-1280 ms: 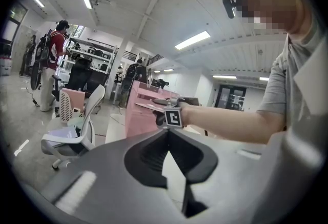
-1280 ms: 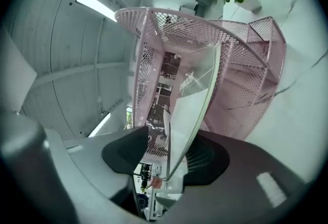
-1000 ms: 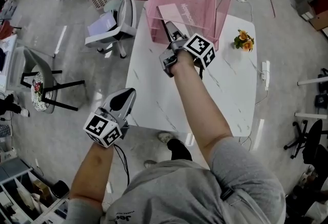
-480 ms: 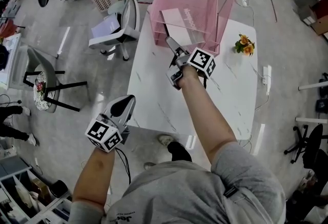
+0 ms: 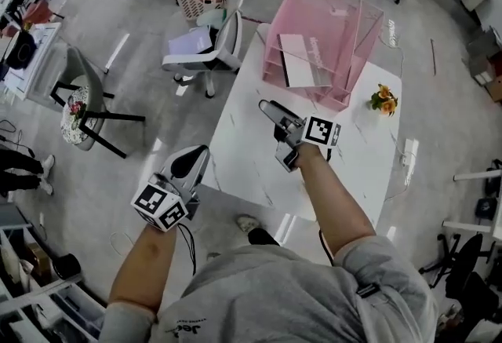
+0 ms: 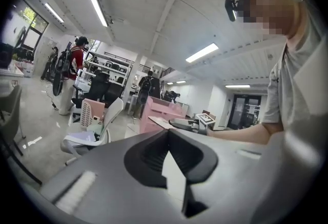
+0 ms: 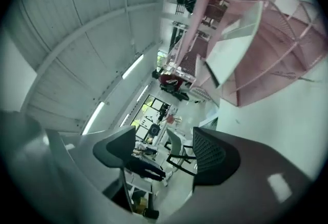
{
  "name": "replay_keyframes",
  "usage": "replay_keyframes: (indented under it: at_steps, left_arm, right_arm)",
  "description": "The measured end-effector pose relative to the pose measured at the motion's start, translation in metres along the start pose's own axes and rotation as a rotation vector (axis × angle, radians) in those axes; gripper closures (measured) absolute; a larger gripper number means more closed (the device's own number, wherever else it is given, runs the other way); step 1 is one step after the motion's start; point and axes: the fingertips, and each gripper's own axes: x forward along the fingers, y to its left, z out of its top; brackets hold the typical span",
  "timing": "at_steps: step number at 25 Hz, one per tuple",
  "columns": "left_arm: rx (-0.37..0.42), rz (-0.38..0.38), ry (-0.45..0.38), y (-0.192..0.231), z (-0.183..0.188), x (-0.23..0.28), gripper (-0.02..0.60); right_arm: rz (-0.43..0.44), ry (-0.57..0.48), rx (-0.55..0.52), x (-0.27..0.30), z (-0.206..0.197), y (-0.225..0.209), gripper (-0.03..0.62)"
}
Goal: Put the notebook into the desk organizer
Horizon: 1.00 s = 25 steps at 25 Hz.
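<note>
I am holding my right gripper point(image 5: 271, 110) released. Its jaws have just been opening and are standing wide apart, and the right gripper view is showing nothing between them, only the room beyond.

The notebook point(image 5: 302, 60) is lying inside the desk organizer point(image 5: 354, 71), resting on one of its pink tiers, and nothing of mine is touching it. From where I am looking down, its dark spine edge is running from the organizer's open front towards its back, so the long axis is pointing roughly along the line of my right forearm.

My right gripper is hovering over the table point(image 5: 235, 153) in front of that open side, clear of the organizer and pointing towards it. The notebook is lying straight ahead of its tips and somewhat beyond them.

My left gripper point(image 5: 190, 159) is clenched on nothing. It is hanging off the table's near corner, well away from the organizer, so the right hand is plainly the nearer one.

I am judging the placing as done. If the notebook needs a nudge deeper, it should be pushed along that same front-to-back line by the right gripper. Otherwise I only need to draw back from the organizer's front.
</note>
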Motion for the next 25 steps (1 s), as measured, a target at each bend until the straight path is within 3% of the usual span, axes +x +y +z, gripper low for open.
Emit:
replay_keyframes:
  at_steps: [4,11,16,25]
  left_arm:
    - [0.006,0.063,-0.065,0.000,0.016,-0.036,0.525]
    - [0.012,0.210,-0.166,-0.002,0.034,-0.135,0.525]
    - [0.023,0.377,-0.237,-0.007,0.029,-0.247,0.525]
    - [0.027,0.703,-0.295,-0.050,-0.006,-0.483,0.525]
  right_arm:
    - [0.105,0.112,-0.162,0.013,-0.021,0.055,0.292]
    - [0.240,0.268,-0.474,0.039,-0.082,0.154,0.503]
    - [0.443,0.432,-0.641,0.061,-0.179,0.227,0.589]
    - [0.688,0.622,-0.722,0.085,-0.376,0.353,0.592]
